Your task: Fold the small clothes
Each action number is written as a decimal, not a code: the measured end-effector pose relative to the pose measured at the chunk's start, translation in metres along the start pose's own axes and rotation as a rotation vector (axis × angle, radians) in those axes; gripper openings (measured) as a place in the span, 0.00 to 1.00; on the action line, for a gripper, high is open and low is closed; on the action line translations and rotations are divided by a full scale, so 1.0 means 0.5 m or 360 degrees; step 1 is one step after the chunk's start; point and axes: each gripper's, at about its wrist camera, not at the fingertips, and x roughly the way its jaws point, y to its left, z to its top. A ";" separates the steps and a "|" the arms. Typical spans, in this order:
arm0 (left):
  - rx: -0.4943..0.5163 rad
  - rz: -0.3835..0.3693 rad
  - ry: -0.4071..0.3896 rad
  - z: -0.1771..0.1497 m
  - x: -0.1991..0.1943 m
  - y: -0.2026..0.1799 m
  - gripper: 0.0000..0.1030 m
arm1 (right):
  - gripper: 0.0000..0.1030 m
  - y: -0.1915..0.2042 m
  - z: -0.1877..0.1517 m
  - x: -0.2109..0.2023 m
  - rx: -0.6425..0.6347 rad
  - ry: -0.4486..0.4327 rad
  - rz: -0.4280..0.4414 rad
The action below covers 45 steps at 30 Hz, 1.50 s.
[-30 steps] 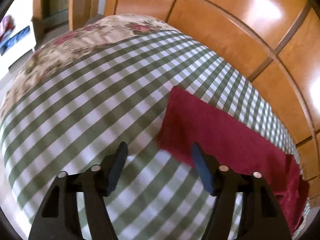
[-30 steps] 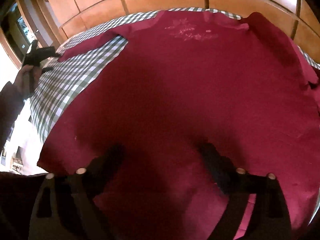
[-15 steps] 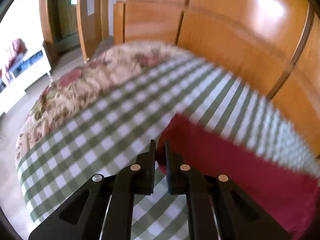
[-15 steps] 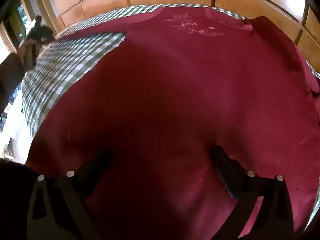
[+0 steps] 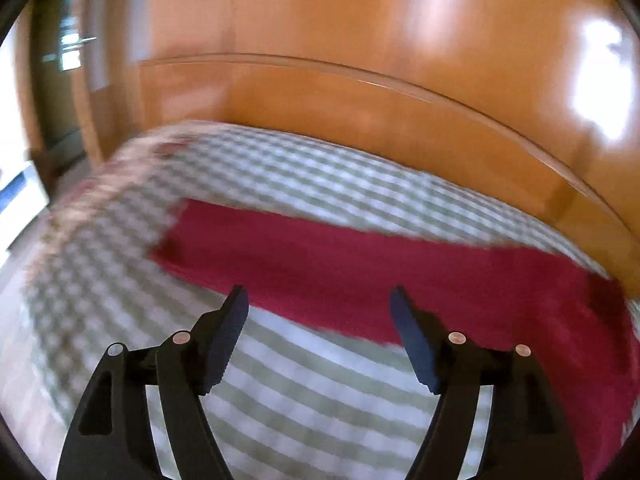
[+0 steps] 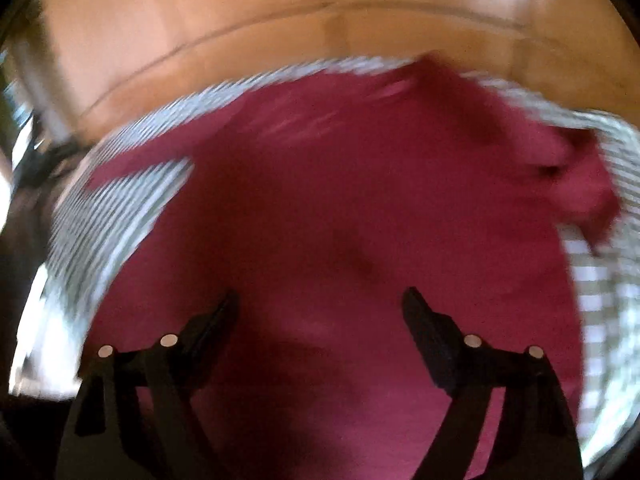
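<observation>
A dark red garment [image 6: 340,208] lies spread flat on a green-and-white checked bedspread [image 5: 304,392]. In the left wrist view one long red sleeve [image 5: 360,268] stretches across the checks. My left gripper [image 5: 318,316] hovers above the sleeve's near edge, its jaws opening and nothing between them. In the right wrist view my right gripper [image 6: 320,312] hangs over the garment's lower body. Its jaws are closing but still stand wide apart, and no cloth is pinched between them. Both views are blurred by motion.
A glossy wooden headboard [image 5: 360,92] and wall panels rise just behind the bed. A floral cover [image 5: 100,184] lies at the bed's far left end, with a doorway [image 5: 60,80] beyond. At the left edge of the right wrist view a dark sleeve [image 6: 24,216] shows.
My left gripper shut on the red sleeve's end half a second ago and now stands open farther back, the sleeve lying stretched out. The right gripper's jaws have narrowed a little and the view has swung.
</observation>
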 end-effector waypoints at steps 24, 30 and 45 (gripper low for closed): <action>0.0611 -0.0427 0.0305 -0.281 0.049 -0.416 0.85 | 0.11 -0.421 0.152 -0.005 0.0265 -0.0187 -0.0581; 0.0631 -0.0407 0.0293 -0.288 0.044 -0.419 0.86 | 0.09 -0.598 0.247 -0.079 0.0400 -0.0345 -0.0946; 0.0656 -0.0378 0.0302 -0.284 0.057 -0.426 0.89 | 0.49 -0.787 0.239 0.062 0.0644 -0.0049 -0.1207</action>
